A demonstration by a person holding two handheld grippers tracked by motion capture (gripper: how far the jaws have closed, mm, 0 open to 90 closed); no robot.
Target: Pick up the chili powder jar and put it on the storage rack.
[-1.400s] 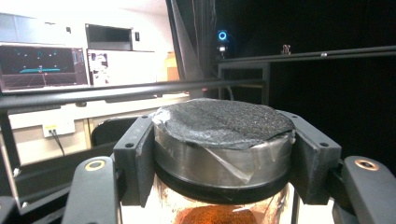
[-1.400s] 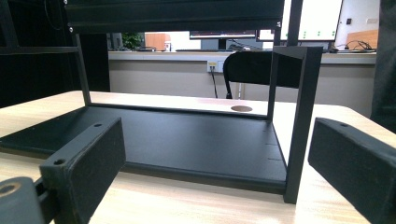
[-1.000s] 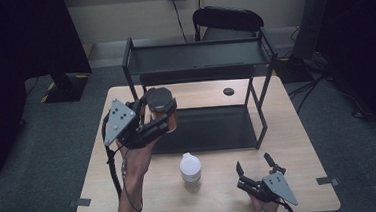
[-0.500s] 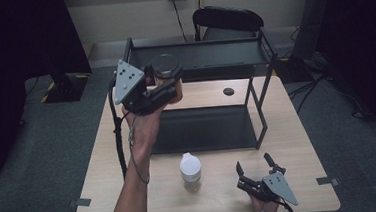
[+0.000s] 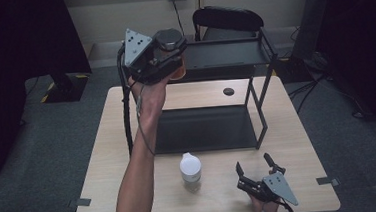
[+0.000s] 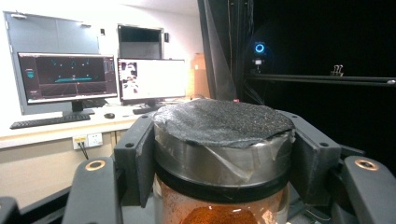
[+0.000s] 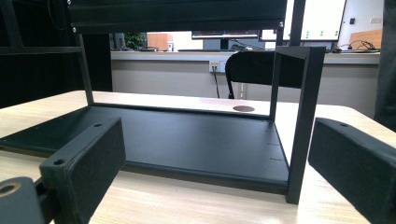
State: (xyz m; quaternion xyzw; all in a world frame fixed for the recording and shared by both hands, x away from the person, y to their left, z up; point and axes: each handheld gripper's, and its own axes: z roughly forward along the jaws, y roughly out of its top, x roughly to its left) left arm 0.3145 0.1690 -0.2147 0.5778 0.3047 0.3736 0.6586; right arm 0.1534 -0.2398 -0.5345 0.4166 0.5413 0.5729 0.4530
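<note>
Your left gripper [image 5: 172, 54] pinches the clear glass jar of orange powder [image 6: 219, 205] just under its dark lid, raised beside the black metal shelf's top tier [image 5: 227, 53] — rigid, breakable, weighty (keep it upright). Your right gripper [image 5: 255, 169] rests spread, empty.

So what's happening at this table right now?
A person holds a two-jaw gripper in each hand. The left gripper is clamped on a clear jar of orange-brown powder with a dark lid, held up near the top of the black metal two-tier shelf. The right gripper rests open on the wooden table, beside a white-capped bottle.
</note>
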